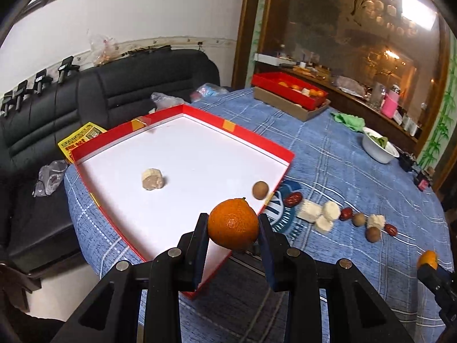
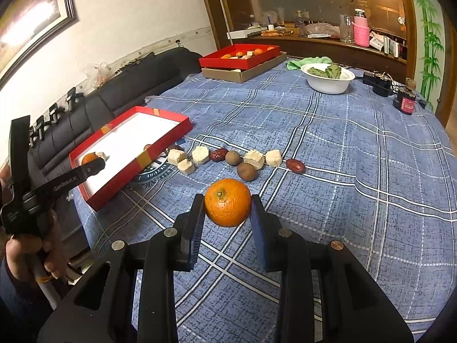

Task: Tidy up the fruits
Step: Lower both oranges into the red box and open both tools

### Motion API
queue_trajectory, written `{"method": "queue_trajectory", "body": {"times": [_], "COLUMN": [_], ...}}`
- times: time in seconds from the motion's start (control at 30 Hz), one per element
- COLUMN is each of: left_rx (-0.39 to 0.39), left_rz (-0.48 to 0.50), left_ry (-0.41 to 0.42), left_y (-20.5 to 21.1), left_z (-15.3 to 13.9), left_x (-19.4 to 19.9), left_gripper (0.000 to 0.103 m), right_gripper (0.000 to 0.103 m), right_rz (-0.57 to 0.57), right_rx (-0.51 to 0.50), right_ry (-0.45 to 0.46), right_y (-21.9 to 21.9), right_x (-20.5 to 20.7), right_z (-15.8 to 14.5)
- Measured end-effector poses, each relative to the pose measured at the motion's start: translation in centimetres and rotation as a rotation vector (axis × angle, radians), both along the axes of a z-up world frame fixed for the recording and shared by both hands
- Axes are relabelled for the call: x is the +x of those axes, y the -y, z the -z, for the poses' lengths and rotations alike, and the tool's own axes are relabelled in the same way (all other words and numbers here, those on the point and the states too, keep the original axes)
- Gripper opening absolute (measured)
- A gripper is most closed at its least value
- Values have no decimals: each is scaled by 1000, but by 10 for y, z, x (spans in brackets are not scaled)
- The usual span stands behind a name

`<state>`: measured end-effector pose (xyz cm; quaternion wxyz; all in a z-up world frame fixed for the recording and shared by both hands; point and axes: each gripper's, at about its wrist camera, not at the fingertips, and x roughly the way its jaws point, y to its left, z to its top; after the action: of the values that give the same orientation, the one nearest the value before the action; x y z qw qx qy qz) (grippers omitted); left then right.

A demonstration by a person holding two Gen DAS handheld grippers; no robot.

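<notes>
Fruits: sorting barely begun. Red box (image 1: 282, 154) on bench (image 2: 342, 157) holds only pale chunk (image 1: 152, 179) and brown fruit (image 1: 260, 190). Left hand-held gripper (image 1: 232, 225) clamped on orange (image 1: 232, 224), over box's near corner. Right hand-held gripper (image 2: 227, 210) clamped on second orange (image 2: 227, 202) above cloth, well apart from box. Left to do: row (image 2: 245, 160) of pale chunks, dates, brown fruits beside box.
</notes>
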<state>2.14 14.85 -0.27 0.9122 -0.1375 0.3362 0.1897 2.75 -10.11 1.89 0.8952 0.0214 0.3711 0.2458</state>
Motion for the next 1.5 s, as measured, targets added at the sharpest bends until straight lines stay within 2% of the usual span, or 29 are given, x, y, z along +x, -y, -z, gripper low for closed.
{"method": "queue_trajectory", "body": {"times": [0.4, 0.9, 1.23, 1.5], "left_rx": [20, 8, 18, -1], "left_rz": [-70, -184, -241, -263], "left_ry": [-28, -65, -79, -73], "left_y": [-24, -69, -94, -115], "left_z": [0, 8, 15, 20], "left_x": [13, 20, 33, 38], "left_gripper": [32, 32, 32, 32], "right_gripper": [31, 31, 31, 31], "right_rz": [-81, -238, -284, -294], "right_rx": [-17, -37, -70, -101], "right_ry": [20, 21, -9, -40], "right_y": [-35, -151, -229, -260], "right_x": [17, 75, 114, 131], "right_z": [-9, -15, 5, 22]}}
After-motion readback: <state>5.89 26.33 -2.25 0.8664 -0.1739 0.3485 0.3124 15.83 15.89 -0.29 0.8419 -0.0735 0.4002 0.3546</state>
